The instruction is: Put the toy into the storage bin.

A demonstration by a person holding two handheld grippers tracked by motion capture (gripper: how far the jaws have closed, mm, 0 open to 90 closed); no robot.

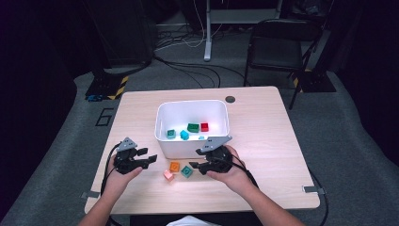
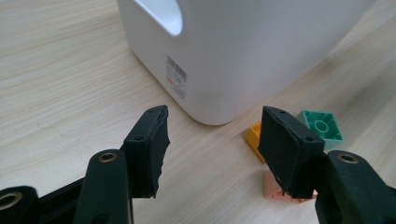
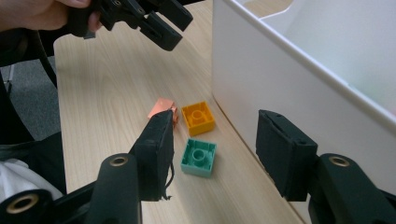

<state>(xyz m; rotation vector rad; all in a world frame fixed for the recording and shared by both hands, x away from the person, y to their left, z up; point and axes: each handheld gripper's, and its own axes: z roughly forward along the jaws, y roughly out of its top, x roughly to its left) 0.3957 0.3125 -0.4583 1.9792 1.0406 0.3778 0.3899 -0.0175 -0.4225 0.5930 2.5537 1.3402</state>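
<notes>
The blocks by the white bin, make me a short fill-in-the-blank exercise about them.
1. The white bin stands on a ____ table.
2. Outside the bin lie ____ blocks.
3. The orange block lies closer to the bin than the ____ block.
4. Both grippers' jaws hold ____.

Missing words: wooden; three; pink; nothing

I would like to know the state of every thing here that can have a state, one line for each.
White plastic bin: upright, open top, holds several small blocks.
Orange plastic block: on the table, studs up, beside the bin.
Teal plastic block: on the table, studs up, free.
Pink plastic block: on the table, free.
Left gripper: open, holds nothing.
Right gripper: open, empty, above the teal plastic block.
</notes>
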